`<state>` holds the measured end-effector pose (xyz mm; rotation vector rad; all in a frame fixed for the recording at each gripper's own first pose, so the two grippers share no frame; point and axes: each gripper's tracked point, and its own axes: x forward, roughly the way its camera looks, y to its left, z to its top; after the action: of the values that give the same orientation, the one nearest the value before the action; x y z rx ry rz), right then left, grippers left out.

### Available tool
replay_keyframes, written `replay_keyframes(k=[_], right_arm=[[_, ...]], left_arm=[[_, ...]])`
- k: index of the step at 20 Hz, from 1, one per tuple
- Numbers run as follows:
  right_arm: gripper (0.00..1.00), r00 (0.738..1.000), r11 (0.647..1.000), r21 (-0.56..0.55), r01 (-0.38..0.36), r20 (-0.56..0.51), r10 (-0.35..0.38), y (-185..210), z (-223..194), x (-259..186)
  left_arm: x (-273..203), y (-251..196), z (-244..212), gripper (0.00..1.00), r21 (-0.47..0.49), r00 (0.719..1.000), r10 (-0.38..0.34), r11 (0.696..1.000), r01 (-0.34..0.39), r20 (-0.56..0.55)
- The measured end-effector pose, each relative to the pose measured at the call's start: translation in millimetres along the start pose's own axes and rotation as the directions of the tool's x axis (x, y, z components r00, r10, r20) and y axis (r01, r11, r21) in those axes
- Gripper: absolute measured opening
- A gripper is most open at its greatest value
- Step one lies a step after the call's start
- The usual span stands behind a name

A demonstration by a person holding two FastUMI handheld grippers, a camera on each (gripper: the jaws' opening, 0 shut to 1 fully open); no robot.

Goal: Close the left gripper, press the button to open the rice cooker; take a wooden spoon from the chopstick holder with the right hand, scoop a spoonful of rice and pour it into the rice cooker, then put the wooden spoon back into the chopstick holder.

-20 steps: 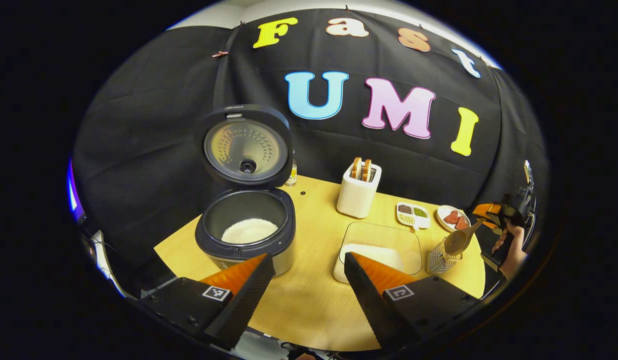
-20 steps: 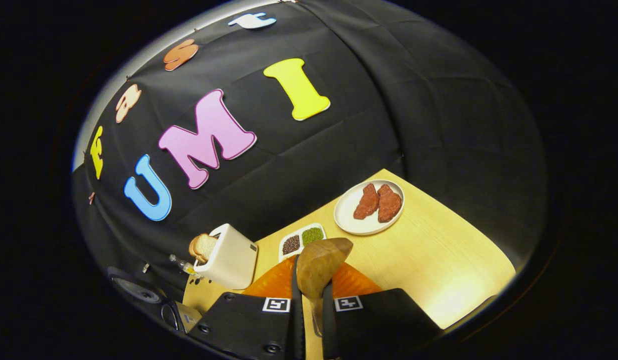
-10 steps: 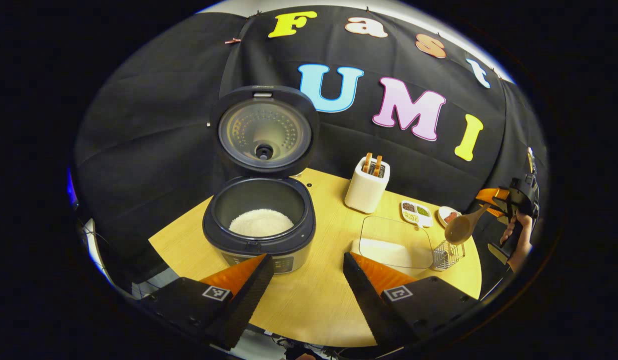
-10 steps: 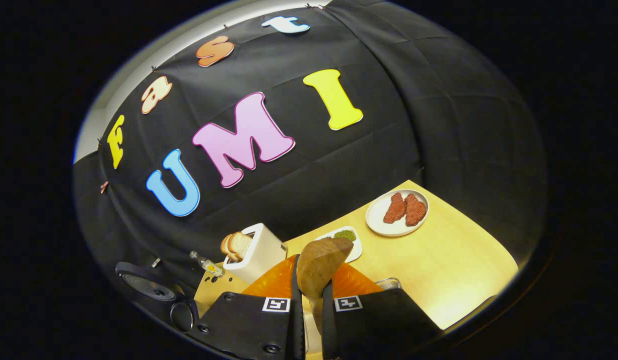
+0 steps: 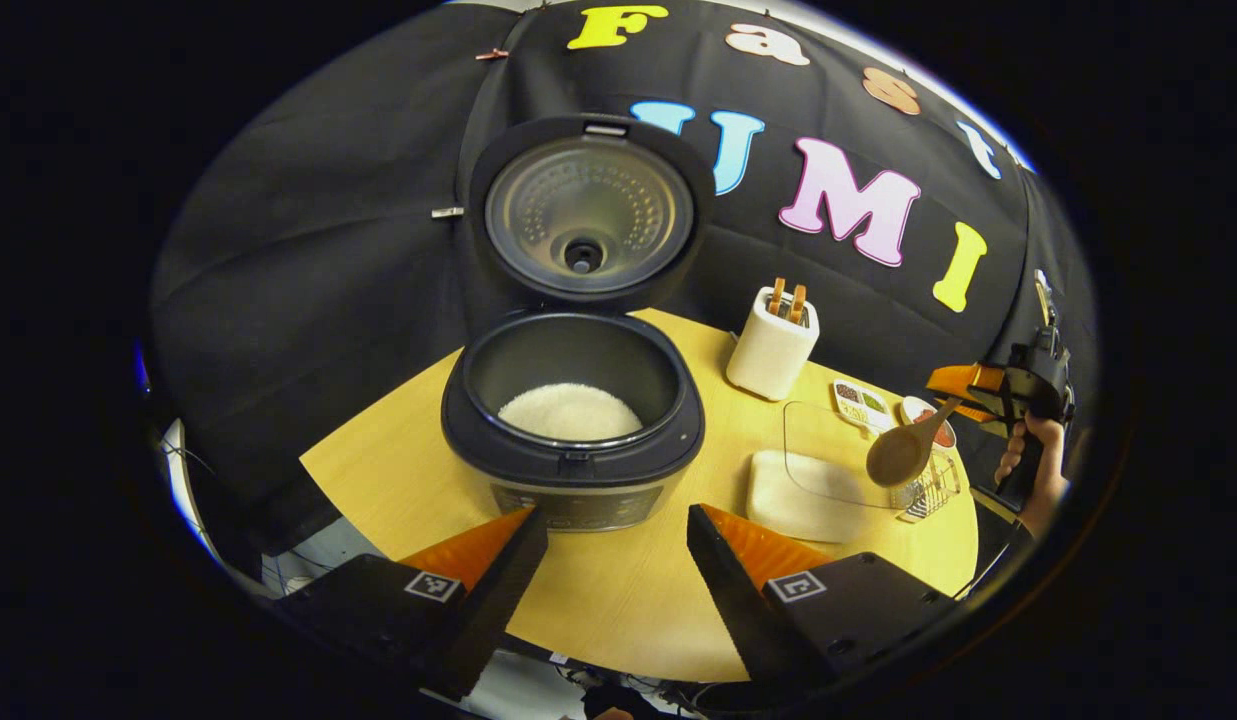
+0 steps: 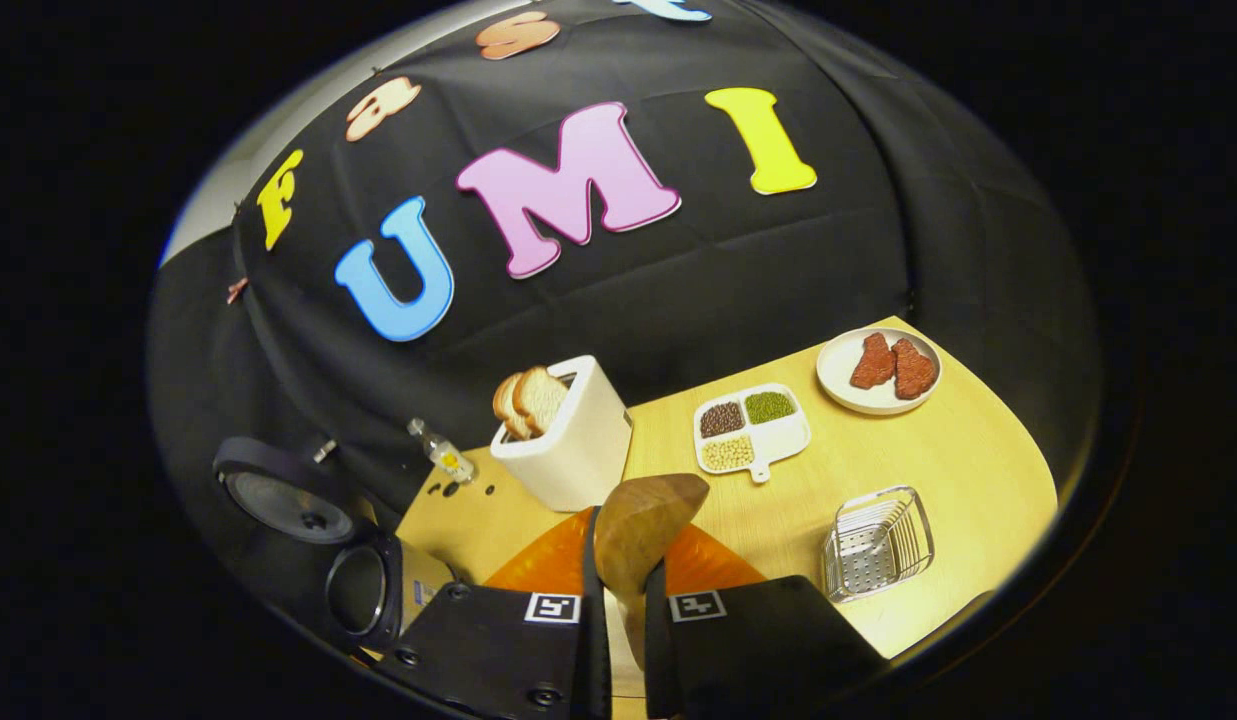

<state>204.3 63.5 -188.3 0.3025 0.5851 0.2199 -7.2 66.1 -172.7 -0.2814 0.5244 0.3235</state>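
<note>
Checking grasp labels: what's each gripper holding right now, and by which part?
Right gripper: shut on the spoon, held by its handle just below the bowl. Left gripper: open, jaws apart, holding nothing.

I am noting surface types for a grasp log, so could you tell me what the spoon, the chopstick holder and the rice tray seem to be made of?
The spoon looks like wood: matte brown with faint grain. The chopstick holder looks like metal wire, a shiny silver basket with open gaps. The rice tray seems to be clear plastic or glass, since the table shows through its walls; which of the two is not certain.
</note>
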Motion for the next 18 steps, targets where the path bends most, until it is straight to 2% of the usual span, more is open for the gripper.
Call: replay_keyframes(k=[4,5,6,10,14,15,16,18], right_arm=[[0.18,0.999,0.986,-0.164,0.008,-0.039,-0.015,1.2,-33.8,12.5],[0.18,0.999,0.981,-0.192,0.015,-0.039,-0.023,3.2,-40.5,15.3],[0.18,0.998,0.976,-0.217,0.032,-0.037,-0.041,2.2,-46.6,19.4],[0.18,0.997,0.964,-0.263,0.040,-0.052,-0.056,18.0,-63.3,29.8],[0.18,0.991,0.983,-0.183,0.034,-0.125,-0.057,37.9,-85.2,36.6],[0.14,0.989,0.988,-0.149,0.034,-0.139,-0.055,43.3,-88.1,39.4],[0.18,0.988,0.992,-0.116,0.039,-0.146,-0.056,48.3,-89.1,40.8],[0.18,0.984,0.996,-0.065,0.057,-0.165,-0.067,55.8,-92.8,47.3]], left_arm=[[11.5,21.2,-18.1,0.95,-0.002,0.999,0.013,1.000,-0.013,-0.038],[13.8,23.8,-23.2,0.92,0.006,0.999,0.012,1.000,-0.011,-0.047],[15.9,24.8,-25.9,0.95,0.016,0.998,0.007,1.000,-0.007,-0.054],[18.9,23.8,-23.7,0.96,0.038,0.998,-0.019,0.999,0.021,-0.055],[20.3,23.2,-24.3,0.96,-0.021,0.997,-0.045,0.999,0.044,-0.060],[20.4,25.2,-24.8,0.96,-0.023,0.997,-0.045,0.999,0.044,-0.060],[20.3,28.2,-24.5,0.95,-0.019,0.997,-0.042,0.999,0.041,-0.061],[18.9,35.3,-23.4,0.96,-0.006,0.998,-0.040,0.999,0.040,-0.055]])
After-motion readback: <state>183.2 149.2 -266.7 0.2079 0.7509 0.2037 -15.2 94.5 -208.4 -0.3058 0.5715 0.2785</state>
